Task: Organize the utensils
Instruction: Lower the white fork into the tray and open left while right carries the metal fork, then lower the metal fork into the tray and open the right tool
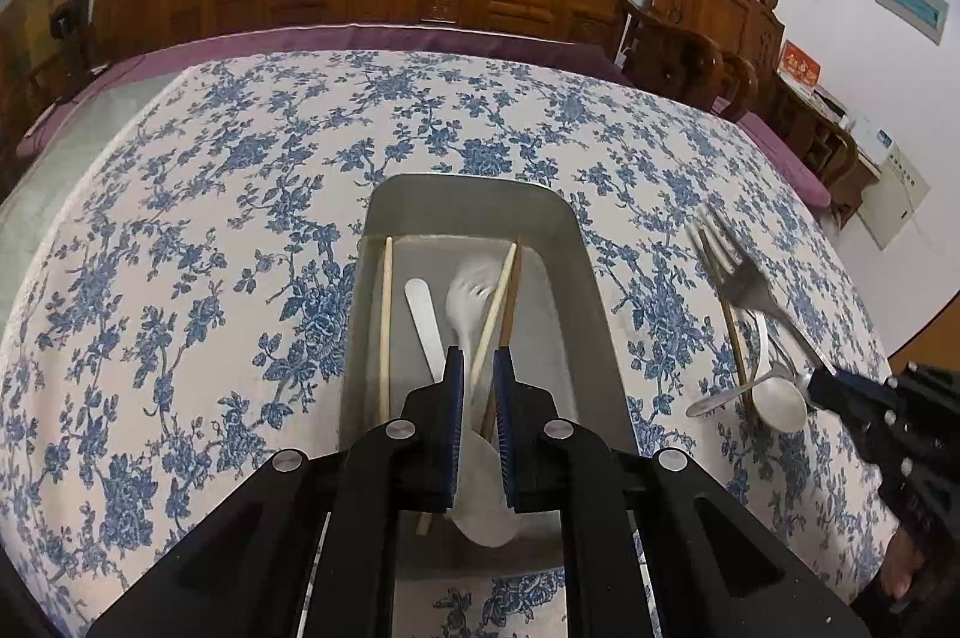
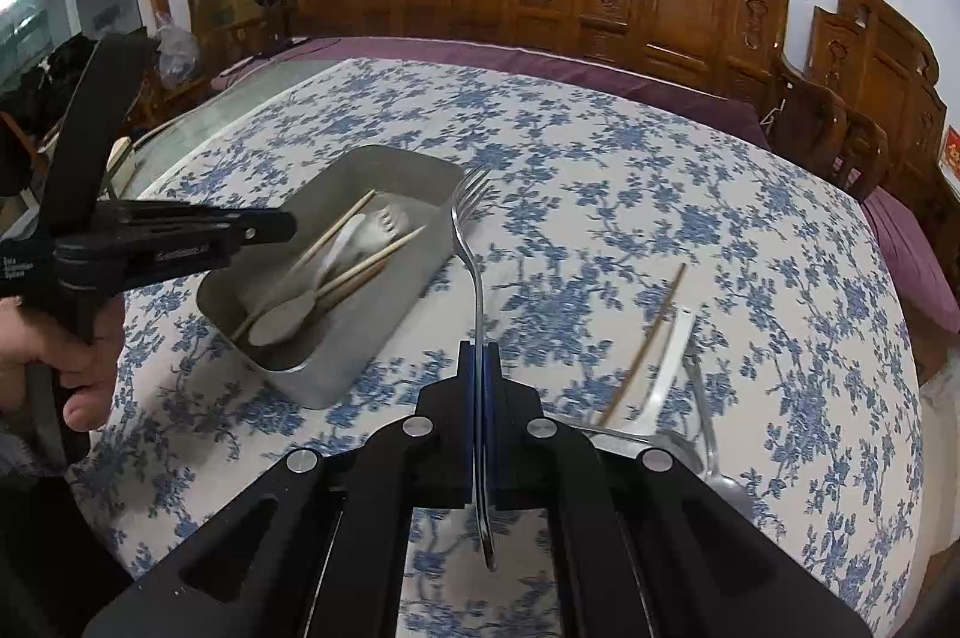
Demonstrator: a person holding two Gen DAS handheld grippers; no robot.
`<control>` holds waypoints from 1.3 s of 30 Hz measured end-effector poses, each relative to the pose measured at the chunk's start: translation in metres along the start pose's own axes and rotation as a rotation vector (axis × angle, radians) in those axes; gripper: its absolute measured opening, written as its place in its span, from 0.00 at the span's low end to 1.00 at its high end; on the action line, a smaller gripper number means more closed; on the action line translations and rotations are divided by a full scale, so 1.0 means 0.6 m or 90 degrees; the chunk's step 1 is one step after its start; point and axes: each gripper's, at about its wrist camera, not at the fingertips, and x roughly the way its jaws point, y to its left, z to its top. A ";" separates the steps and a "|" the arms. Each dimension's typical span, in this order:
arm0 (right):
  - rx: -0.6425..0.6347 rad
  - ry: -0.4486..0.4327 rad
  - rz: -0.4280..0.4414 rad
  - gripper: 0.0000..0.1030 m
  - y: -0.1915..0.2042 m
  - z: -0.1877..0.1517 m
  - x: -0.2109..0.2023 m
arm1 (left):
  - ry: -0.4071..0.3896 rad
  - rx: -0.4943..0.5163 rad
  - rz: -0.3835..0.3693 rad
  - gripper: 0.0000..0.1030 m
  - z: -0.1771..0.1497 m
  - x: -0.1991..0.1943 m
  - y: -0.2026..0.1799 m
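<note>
- The tray (image 1: 591, 278) already held several chopsticks (image 1: 385, 314) and white plastic cutlery, including a spoon (image 1: 480, 494).
- The left gripper (image 1: 479, 368) hung over the tray, jaws nearly closed, with nothing clearly pinched between them.
- The right gripper (image 2: 479, 356) clenched a metal fork (image 2: 471, 230) by its handle, raised beside the tray.
- Left on the cloth (image 2: 660, 194): one chopstick (image 2: 645, 344) and metal spoons (image 1: 780, 401), so sorting looked about half done.
</note>
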 end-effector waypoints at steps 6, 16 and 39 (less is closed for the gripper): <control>0.017 0.009 -0.011 0.03 0.025 0.019 0.016 | -0.016 0.010 0.007 0.24 0.025 -0.020 0.018; 0.012 0.015 -0.002 0.03 0.077 0.065 0.060 | -0.033 0.035 0.031 0.28 0.047 -0.056 0.058; 0.073 0.108 0.023 0.03 0.124 0.105 0.209 | -0.038 0.045 0.052 0.31 0.050 -0.071 0.092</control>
